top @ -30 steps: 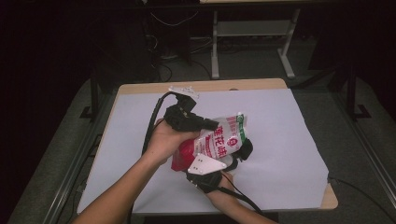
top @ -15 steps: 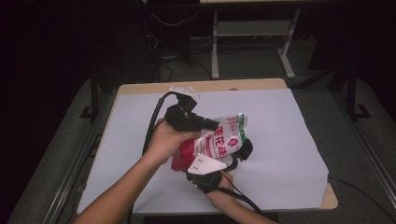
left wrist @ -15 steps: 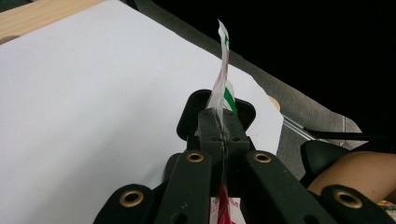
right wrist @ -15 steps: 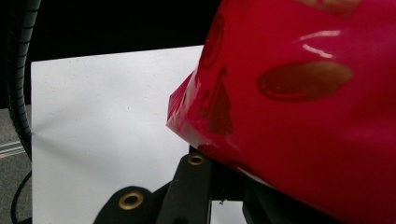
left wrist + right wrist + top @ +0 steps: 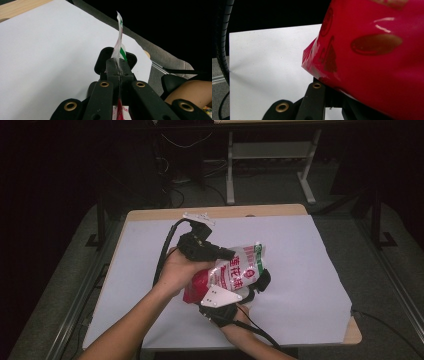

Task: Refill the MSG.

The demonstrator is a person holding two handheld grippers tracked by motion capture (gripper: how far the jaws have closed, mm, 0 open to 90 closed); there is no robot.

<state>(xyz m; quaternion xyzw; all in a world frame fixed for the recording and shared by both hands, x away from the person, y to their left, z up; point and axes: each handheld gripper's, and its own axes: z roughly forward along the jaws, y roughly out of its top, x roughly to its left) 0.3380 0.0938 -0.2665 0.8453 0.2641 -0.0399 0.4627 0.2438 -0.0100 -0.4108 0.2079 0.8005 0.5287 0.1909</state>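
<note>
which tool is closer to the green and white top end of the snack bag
Left. The left tool is clamped on the bag near that end; the right tool grips its red lower part.

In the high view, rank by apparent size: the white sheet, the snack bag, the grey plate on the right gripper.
1. White sheet, by far the largest.
2. Snack bag.
3. Grey plate, the smallest.

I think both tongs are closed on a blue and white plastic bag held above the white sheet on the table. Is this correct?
Not quite: the bag is red and white, not blue. The high view shows the left tongs and the right tongs both closed on the glossy red and white plastic bag, held above the white sheet on the table.
</note>
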